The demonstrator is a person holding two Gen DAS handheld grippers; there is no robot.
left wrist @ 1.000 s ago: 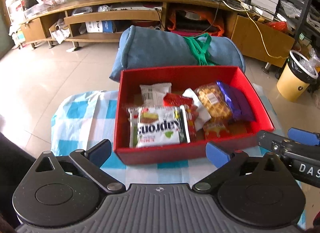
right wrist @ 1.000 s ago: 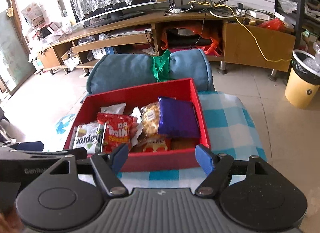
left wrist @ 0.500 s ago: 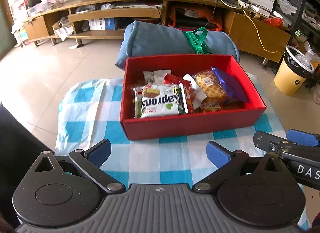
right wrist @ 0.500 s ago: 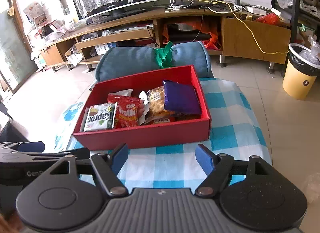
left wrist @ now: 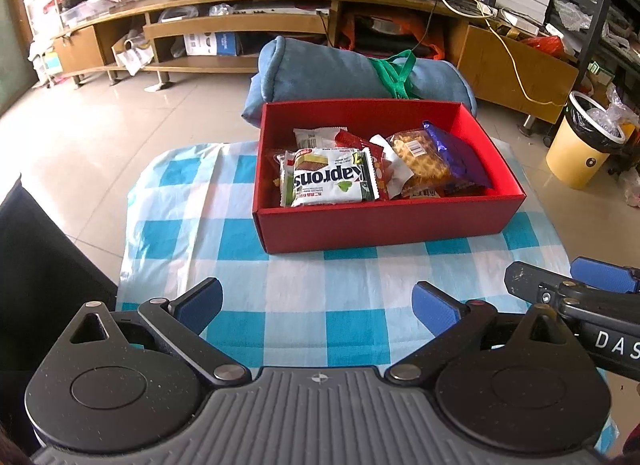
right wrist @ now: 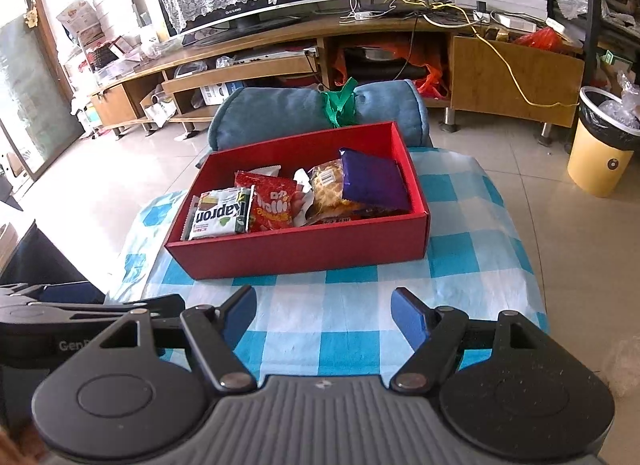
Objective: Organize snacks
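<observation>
Two downward-tilted wrist views, both near the red box (left wrist: pixel 384 221) (right wrist: pixel 296 253).

lower snacks (left wrist: pixel 420 195) buried under top packets (left wrist: pixel 330 179) — labels unreadable

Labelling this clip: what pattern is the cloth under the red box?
Blue-and-white checks on the cloth, beneath the red box; clearest in the left wrist view.
</observation>
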